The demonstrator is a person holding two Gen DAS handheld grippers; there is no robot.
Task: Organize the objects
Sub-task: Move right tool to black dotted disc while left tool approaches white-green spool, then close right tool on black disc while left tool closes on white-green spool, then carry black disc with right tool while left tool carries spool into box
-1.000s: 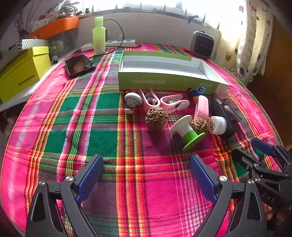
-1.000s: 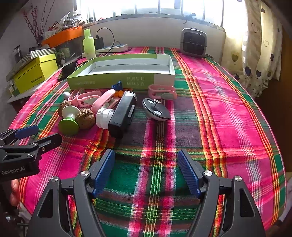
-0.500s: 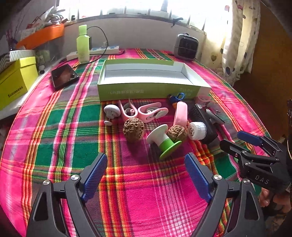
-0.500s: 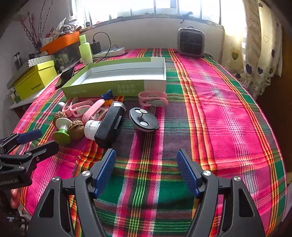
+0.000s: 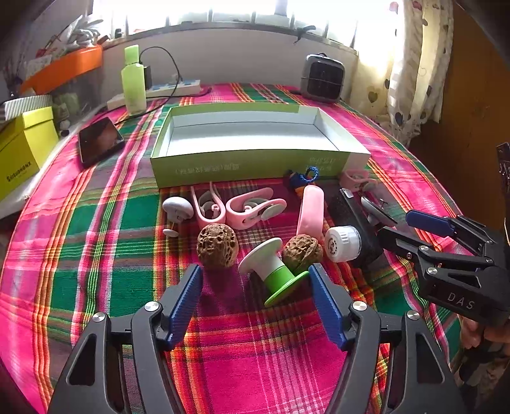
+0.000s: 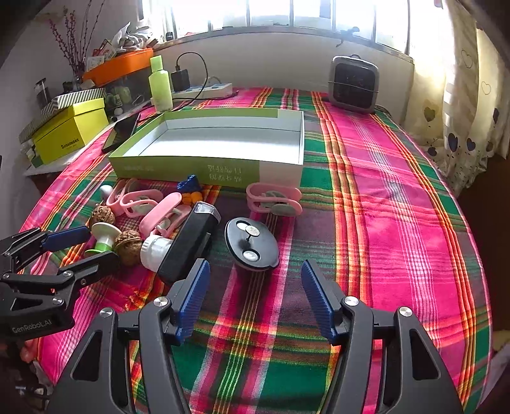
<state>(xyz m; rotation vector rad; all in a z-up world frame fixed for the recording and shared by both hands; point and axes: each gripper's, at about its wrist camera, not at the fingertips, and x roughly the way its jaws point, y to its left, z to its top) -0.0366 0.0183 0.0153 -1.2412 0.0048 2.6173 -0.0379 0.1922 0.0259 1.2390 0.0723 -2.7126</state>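
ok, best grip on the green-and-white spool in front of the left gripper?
Take the green-and-white spool by its narrow waist, between the white flange and the green one. It lies tilted on its side, so come from above, pads across the waist. The left gripper, whose jaws have been narrowing, sits nearest. Watch the walnut against it.

A lived-in room of a home: a plaid cloth covers the counter under a bright window with heart-print curtains. Along the far edge stand a small heater, a power strip with charger, a lotion bottle, and a phone; storage boxes crowd the left side.
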